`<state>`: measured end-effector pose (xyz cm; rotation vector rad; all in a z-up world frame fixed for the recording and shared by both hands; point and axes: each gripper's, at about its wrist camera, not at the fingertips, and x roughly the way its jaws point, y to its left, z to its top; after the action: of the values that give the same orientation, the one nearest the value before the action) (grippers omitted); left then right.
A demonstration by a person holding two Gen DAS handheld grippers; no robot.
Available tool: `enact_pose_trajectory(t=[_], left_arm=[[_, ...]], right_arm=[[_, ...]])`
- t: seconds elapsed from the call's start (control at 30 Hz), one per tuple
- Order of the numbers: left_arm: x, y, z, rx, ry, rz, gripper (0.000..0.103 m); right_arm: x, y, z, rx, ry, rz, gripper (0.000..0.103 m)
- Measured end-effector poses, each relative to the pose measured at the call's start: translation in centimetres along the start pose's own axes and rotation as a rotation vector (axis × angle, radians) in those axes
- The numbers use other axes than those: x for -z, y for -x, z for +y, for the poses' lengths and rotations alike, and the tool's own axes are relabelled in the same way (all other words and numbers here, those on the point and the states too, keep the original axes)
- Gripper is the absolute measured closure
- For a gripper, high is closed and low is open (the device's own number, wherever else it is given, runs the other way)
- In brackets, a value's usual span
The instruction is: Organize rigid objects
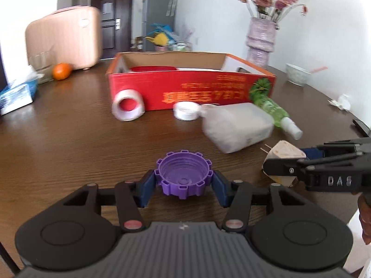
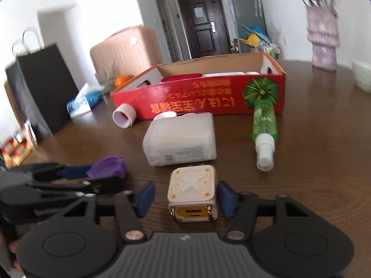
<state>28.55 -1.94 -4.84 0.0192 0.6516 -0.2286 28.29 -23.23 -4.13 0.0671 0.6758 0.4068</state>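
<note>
My left gripper [image 1: 184,183] is shut on a purple ridged bottle cap [image 1: 184,176], just above the wooden table; the cap also shows in the right wrist view [image 2: 107,166]. My right gripper [image 2: 186,197] is open around a white cube charger [image 2: 192,192] that stands on the table; gaps show on both sides. The charger shows in the left wrist view [image 1: 281,155]. Ahead lie a white plastic jug [image 2: 180,139], a green spray bottle [image 2: 264,127], a tape roll [image 1: 128,105] and a white lid [image 1: 186,110], in front of the red cardboard box [image 1: 208,88].
An orange [image 1: 61,70], a blue tissue pack [image 1: 16,95] and a pink suitcase [image 1: 65,39] are at the far left. A flower vase [image 1: 260,39] and a white bowl [image 1: 298,74] stand at the far right. A black bag [image 2: 44,85] stands left of the table.
</note>
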Motion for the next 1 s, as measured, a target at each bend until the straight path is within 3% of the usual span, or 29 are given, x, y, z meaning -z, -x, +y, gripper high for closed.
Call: enact_pose_trajectory(t=[0.17, 0.33, 0.47, 0.63, 0.7, 0.8, 0.93, 1.0], left_arm=[[-0.1, 1.1, 1.1, -0.033, 0.035, -0.012, 0.05], [-0.4, 1.5, 0.9, -0.031, 0.048, -0.003, 0.05], [-1.2, 1.5, 0.2, 0.056, 0.081, 0.001, 0.05], [-3.6, 0.6, -1.0, 0.149, 0.089, -0.013, 0.05], [-5.6, 0.0, -0.7, 0.21, 0.11, -0.019, 0.05], [-9.9, -2.2, -0.2, 0.239, 0.119, -0.054, 0.05], [-15.9, -7.6, 0.3, 0.192, 0.116, -0.022, 0.05], [-18.6, -11.1, 0.0, 0.172, 0.082, 0.009, 0.05]], right_arm=[[0.7, -0.1, 3.0, 0.029, 0.131, -0.013, 0.065], [1.2, 2.4, 1.6, 0.075, 0.086, -0.061, 0.065], [1.2, 4.0, -1.1, 0.135, 0.006, -0.085, 0.065], [0.6, 4.9, -2.7, 0.123, -0.023, -0.11, 0.065], [-0.7, 5.0, -3.3, 0.103, -0.03, -0.134, 0.065], [-3.5, 3.9, -4.0, 0.086, 0.0, -0.169, 0.065], [-9.8, 0.3, -5.4, 0.129, 0.065, -0.219, 0.065], [-13.3, -2.7, -6.4, 0.143, 0.081, -0.188, 0.065]])
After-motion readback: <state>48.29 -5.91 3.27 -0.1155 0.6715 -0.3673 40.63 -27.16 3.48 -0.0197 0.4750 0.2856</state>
